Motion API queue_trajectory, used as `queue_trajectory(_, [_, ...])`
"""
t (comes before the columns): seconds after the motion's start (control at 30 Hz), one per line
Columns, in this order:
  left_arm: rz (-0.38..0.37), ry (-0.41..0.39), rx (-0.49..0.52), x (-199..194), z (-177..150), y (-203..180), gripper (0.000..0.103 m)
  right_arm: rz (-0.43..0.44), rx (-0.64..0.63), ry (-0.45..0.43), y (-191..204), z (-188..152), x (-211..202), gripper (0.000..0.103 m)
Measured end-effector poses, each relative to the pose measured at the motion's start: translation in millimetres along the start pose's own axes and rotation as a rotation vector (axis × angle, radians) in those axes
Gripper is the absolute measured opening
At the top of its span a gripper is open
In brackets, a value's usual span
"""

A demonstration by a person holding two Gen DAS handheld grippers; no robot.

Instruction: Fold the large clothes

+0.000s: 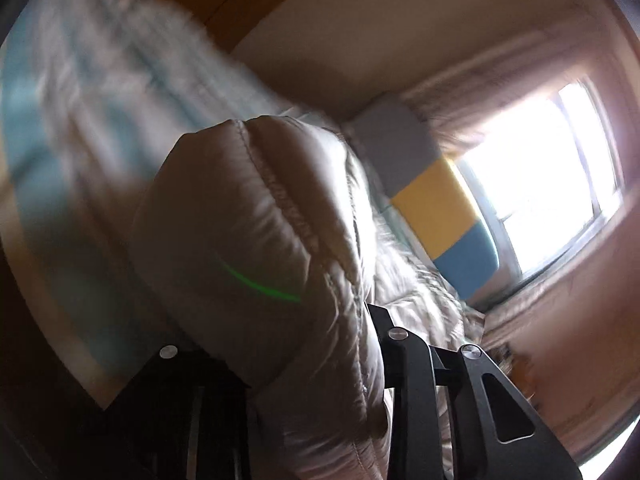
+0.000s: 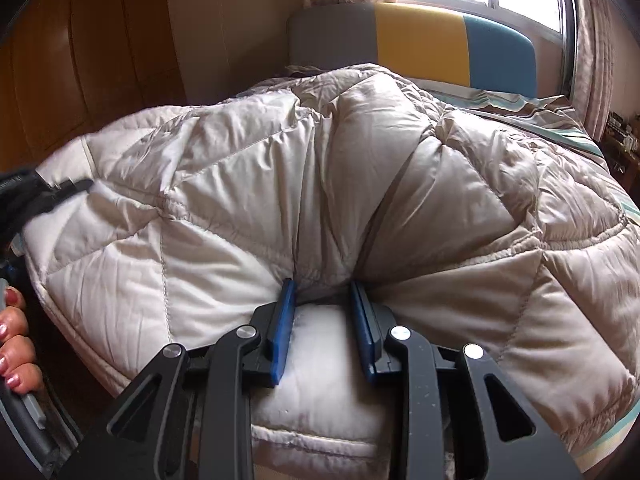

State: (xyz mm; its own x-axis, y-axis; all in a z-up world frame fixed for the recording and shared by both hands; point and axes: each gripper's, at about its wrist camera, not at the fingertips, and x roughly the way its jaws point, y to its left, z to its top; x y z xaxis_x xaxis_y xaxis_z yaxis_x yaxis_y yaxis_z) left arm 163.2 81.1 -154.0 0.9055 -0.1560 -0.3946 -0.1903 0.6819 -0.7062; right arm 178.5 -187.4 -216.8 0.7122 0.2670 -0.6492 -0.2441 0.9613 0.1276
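Beige quilted jacket (image 2: 320,184) lies heaped on the bed (image 2: 568,120), reaching toward its headboard (image 2: 420,44). Your right tool (image 2: 323,312) pinches a puffy fold of it between the blue pads (image 2: 282,332). Your left tool (image 1: 320,360) is buried under a lifted fold; its grip cannot be told.

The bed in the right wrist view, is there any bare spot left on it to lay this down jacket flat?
Little. The puffy beige down jacket covers most of the bed. The only bare patch is the striped sheet between the jacket's far right edge, the headboard and the curtain. The near side is crowded: the right gripper pinches a fold.
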Motion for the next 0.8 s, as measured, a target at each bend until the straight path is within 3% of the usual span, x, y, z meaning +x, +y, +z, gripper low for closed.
queue_trajectory(0.1, [-0.025,-0.048,0.134,-12.2,-0.6,-30.5,0.029,0.005,0.041,-0.020,-7.8,-1.4,-16.4,0.033])
queue_trajectory(0.17, [-0.031,-0.079,0.218,-18.5,-3.0,-46.5,0.029,-0.017,0.052,-0.060,-13.1,-1.5,-34.2,0.048])
queue_trajectory(0.2, [-0.027,-0.093,0.259,-20.7,-5.0,-54.6,0.029,-0.039,0.047,-0.072,-14.9,-0.9,-40.9,0.049])
queue_trajectory(0.33, [-0.026,-0.120,0.355,-27.2,-11.6,-78.6,0.029,-0.229,0.047,-0.096,-37.1,4.8,-68.9,0.056])
queue_trajectory(0.63, [-0.053,-0.182,0.648,-42.0,-38.9,-142.9,0.029,-0.500,0.203,-0.094,-115.7,-3.2,-106.9,0.057])
queue_trajectory(0.8, [-0.098,-0.180,0.722,-37.9,-53.5,-172.3,0.029,-0.558,0.236,-0.102,-138.5,-7.1,-121.1,0.057])
